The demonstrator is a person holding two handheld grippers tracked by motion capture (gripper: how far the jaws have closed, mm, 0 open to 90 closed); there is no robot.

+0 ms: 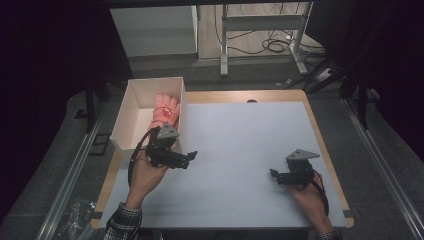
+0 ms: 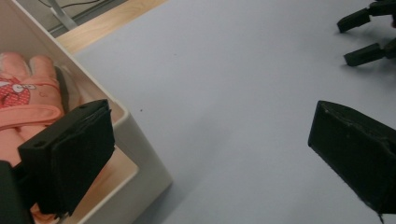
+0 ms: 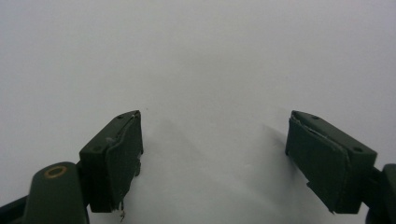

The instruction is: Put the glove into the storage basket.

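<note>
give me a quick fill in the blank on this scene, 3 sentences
1. The pink glove lies inside the white ____.
2. The jaws of the left hand-held gripper stand ____, with nothing between them.
3. The right hand-held gripper is over the bare grey mat, on the side ____ from the box.

Missing words: box; open; away

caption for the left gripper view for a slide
Open left gripper beside a white box holding pink gloves.
</note>
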